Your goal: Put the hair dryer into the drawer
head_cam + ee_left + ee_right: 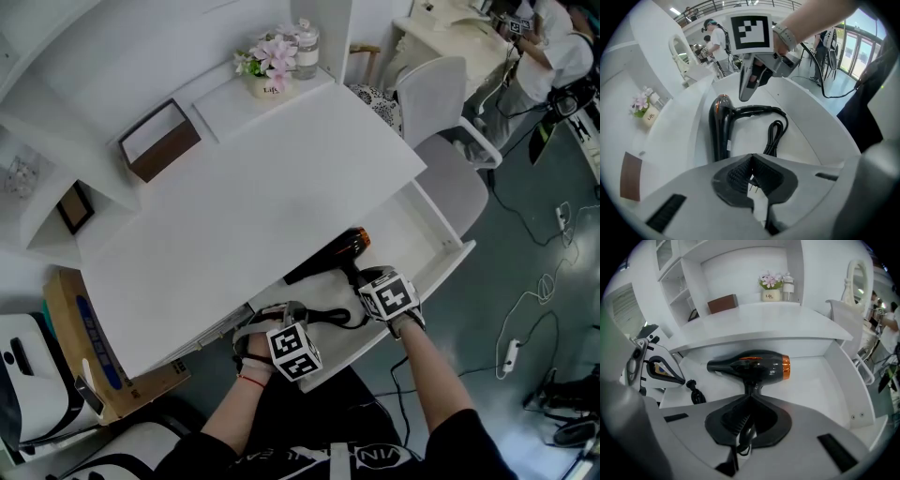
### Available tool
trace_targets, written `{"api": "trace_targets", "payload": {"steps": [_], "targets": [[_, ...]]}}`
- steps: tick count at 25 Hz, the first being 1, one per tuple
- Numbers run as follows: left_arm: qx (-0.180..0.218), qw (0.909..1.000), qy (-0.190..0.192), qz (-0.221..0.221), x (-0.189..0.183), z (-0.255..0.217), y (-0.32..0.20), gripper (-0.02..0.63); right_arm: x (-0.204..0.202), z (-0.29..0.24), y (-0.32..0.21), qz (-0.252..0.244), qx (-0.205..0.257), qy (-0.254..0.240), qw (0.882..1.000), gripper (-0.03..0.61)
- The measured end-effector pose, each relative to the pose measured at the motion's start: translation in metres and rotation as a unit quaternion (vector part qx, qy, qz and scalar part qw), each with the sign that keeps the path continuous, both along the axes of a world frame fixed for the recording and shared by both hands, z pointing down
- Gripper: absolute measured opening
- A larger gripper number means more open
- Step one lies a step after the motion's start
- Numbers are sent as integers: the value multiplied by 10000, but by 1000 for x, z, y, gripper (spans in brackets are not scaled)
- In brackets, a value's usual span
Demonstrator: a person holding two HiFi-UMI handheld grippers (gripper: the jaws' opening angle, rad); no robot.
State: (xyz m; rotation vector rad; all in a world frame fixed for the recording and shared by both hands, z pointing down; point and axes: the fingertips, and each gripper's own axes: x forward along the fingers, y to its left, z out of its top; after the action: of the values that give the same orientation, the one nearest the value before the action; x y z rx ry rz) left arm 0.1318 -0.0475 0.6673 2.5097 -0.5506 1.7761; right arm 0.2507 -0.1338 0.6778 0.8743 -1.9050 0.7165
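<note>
While the drawer (441, 246) stands pulled out from under the white desk (253, 187), the items run, left to right: a brown box (159, 141) and a flower pot (270, 61) at the desk's back, well apart from the work. Left gripper (751, 158), claw pressed together on nothing, above the drawer's near left part, with a plug's prongs (752, 187) glimpsed below it. Black cord (328, 315), bundled on the drawer floor just beside the dryer's handle. Hair dryer (330, 255), black with an orange ring, lying on its side inside the drawer, barrel close under the desk's front edge, touched by neither gripper. Right gripper (751, 398), claw likewise closed and empty, above the handle. White chair (450, 159), near the drawer's right corner. Condition: placement looks done, drawer not yet closed. Hazards, as judged: the plug or a cord loop lying near the front lip could be pinched if the drawer is pushed in; a closed claw passing low could hook the cord and drag the dryer askew.
</note>
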Motion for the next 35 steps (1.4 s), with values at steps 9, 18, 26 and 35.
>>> {"api": "trace_targets", "payload": {"steps": [9,18,26,35], "targets": [[527,9896,1049,-833,-21,-47,-21,5,-24,-51,13,535,624,-802,9934,3],[969,9502,2260,-1915,-83,-103,-41,5,-77,-113,28,801,1475,-1553,9735,3],[1321,9174,3121,-2085,-146,-159,-52,5,-131,-172,27,1066,2272,-1898,9492,3],[1388,9072,3560,-1760,-183,-196,-61,5,-150,-204,35,1663,2887,-1764,9262,3]]}}
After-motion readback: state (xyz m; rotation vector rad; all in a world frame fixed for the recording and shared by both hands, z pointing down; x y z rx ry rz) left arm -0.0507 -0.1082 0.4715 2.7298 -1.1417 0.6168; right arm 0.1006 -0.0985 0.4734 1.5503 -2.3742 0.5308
